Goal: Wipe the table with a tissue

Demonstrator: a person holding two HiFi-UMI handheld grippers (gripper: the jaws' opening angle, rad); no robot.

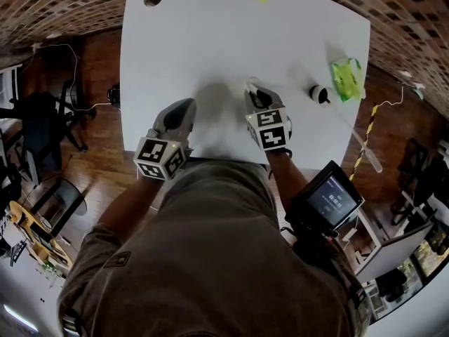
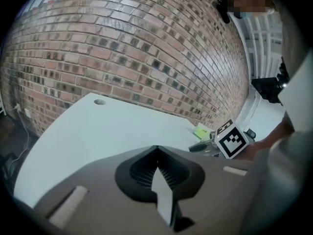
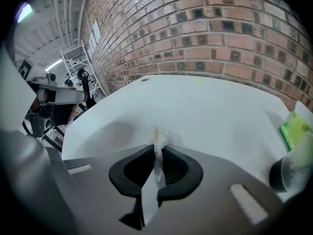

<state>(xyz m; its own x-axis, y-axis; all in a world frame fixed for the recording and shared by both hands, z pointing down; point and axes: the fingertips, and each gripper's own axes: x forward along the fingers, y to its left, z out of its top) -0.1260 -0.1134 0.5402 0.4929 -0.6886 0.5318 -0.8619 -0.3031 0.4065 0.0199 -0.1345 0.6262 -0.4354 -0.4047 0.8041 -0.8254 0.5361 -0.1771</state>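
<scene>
Right gripper (image 3: pixel 157 153) pinches small crumpled white tissue (image 3: pixel 159 137) at near part of white table (image 1: pixel 210 41). Left gripper (image 2: pixel 156 153) jaws together, nothing between. I would press tissue flat and sweep in slow overlapping strokes.

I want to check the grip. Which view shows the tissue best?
The right gripper view: the tissue sits pinched in the jaws of the right hand-held gripper. The head view shows only a pale scrap at its tip; the left gripper view doesn't show it.

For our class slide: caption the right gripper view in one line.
Right gripper, jaws shut on a white tissue, over the white table; green packet at right.
</scene>
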